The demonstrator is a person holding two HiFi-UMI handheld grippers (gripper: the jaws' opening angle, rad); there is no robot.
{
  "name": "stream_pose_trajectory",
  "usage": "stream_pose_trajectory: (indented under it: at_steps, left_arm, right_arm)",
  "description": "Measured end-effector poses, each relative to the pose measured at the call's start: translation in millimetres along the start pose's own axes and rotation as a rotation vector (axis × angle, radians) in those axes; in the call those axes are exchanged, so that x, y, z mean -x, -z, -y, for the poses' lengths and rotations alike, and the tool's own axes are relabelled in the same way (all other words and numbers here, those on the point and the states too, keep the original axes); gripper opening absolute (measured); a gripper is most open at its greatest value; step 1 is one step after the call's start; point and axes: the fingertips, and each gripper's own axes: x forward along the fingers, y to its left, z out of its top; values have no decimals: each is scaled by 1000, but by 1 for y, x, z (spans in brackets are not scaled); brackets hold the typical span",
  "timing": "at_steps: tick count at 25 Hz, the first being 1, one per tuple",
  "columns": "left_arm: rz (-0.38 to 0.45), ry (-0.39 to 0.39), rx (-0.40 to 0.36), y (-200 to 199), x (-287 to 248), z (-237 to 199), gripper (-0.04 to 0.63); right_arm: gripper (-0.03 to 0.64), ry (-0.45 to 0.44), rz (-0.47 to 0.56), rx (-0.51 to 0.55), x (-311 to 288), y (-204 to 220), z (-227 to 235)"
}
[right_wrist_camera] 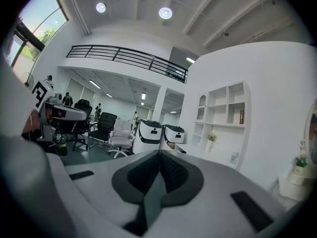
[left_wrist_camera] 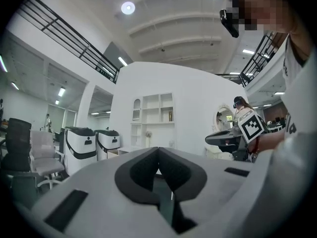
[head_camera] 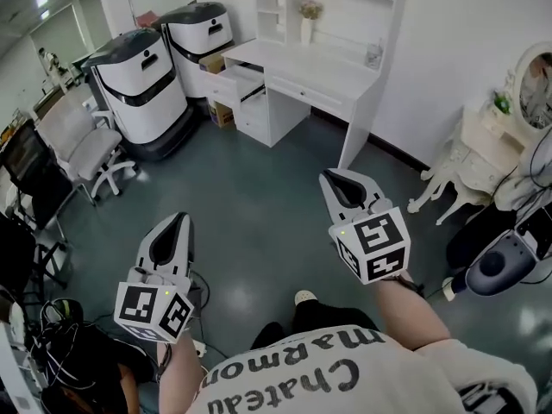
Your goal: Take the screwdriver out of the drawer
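Observation:
No screwdriver shows in any view. The white desk [head_camera: 323, 69] stands far across the floor, with one drawer [head_camera: 241, 83] pulled partly out on its left side; what lies in it is hidden. Both grippers hang in mid-air well short of the desk and point towards it. My left gripper [head_camera: 178, 220] [left_wrist_camera: 158, 149] is shut, its dark pads meeting with nothing between them. My right gripper [head_camera: 331, 178] [right_wrist_camera: 159, 152] is likewise shut and empty. In the left gripper view the right gripper's marker cube [left_wrist_camera: 251, 125] shows off to the right.
Two white-and-black machines [head_camera: 142, 89] stand left of the desk, with a cardboard box [head_camera: 222, 113] on the floor beside it. Office chairs [head_camera: 82, 145] fill the left side. A white vanity [head_camera: 479, 149] and a blue-grey device [head_camera: 500, 266] are at the right. Cables [head_camera: 60, 335] lie at lower left.

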Motion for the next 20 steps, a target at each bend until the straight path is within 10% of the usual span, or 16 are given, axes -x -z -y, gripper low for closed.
stream_pose_trajectory:
  at_steps: [7, 20]
  left_arm:
    - [12, -18, 14, 2, -27, -21, 23]
    - [12, -81, 71, 5, -194, -78, 23]
  right_arm:
    - [29, -34, 35, -217, -49, 5, 30]
    - [29, -114, 81, -152, -187, -7, 143]
